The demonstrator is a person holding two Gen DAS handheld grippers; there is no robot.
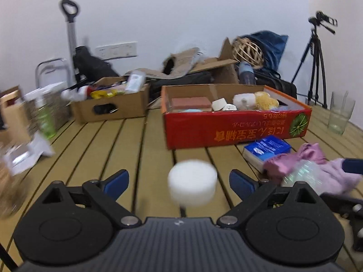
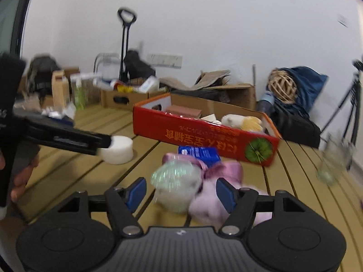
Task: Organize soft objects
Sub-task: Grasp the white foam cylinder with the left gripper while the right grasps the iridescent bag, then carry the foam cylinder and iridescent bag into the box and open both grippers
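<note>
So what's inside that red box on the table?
The red box holds a reddish-brown block, white pieces, a white plush and a yellow fluffy thing. Its front wall hides whatever lies lower.

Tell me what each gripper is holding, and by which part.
Nothing, it seems. Left gripper stands open around the white foam disc, right gripper open around the pink plush toy.

Even, soft indoor light off the white wall (image 1: 181, 11), faint shadows on the slatted tabletop (image 1: 140, 149), heavy motion blur left of the red box (image 1: 236, 124), white foam puck (image 1: 192, 182) smeared, fisheye bending, dark vignetted corners in both views
</note>
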